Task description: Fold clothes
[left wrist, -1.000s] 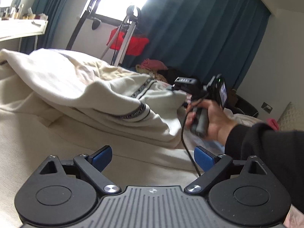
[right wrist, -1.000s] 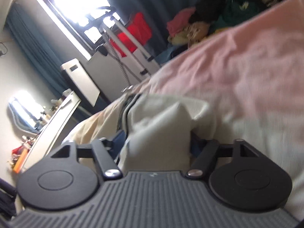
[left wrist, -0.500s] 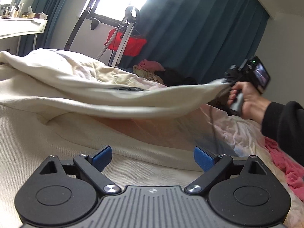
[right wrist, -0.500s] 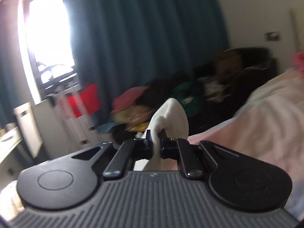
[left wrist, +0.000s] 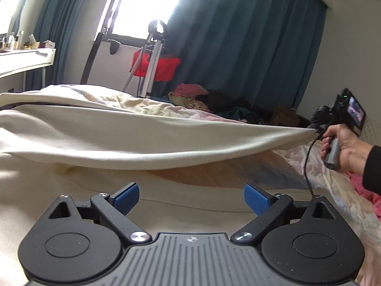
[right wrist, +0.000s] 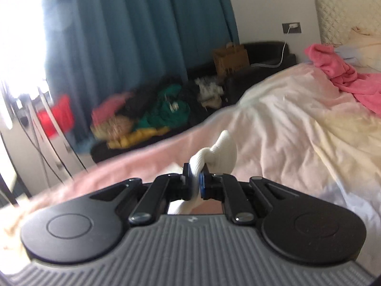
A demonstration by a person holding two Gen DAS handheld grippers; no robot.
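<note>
A cream garment (left wrist: 133,138) lies across the bed and is stretched out long to the right, its far end lifted off the bedding. My right gripper (left wrist: 316,128), held in a hand (left wrist: 343,147) with a black sleeve, pinches that end. In the right wrist view my right gripper (right wrist: 195,178) is shut on a bunched white tip of the garment (right wrist: 221,152). My left gripper (left wrist: 191,197) is open, low over the cream fabric at the near edge, with nothing between its blue pads (left wrist: 126,196).
A pale pink bedsheet (right wrist: 285,128) covers the bed, with a pink garment (right wrist: 343,81) near the headboard. A pile of mixed clothes (right wrist: 152,116) lies beyond the bed below dark teal curtains (left wrist: 238,47). A stand with a red item (left wrist: 157,66) is by the window.
My right gripper closed on the garment's end and pulled it right and up, stretching the crumpled cloth into a long taut span. My left gripper stayed open in place.
</note>
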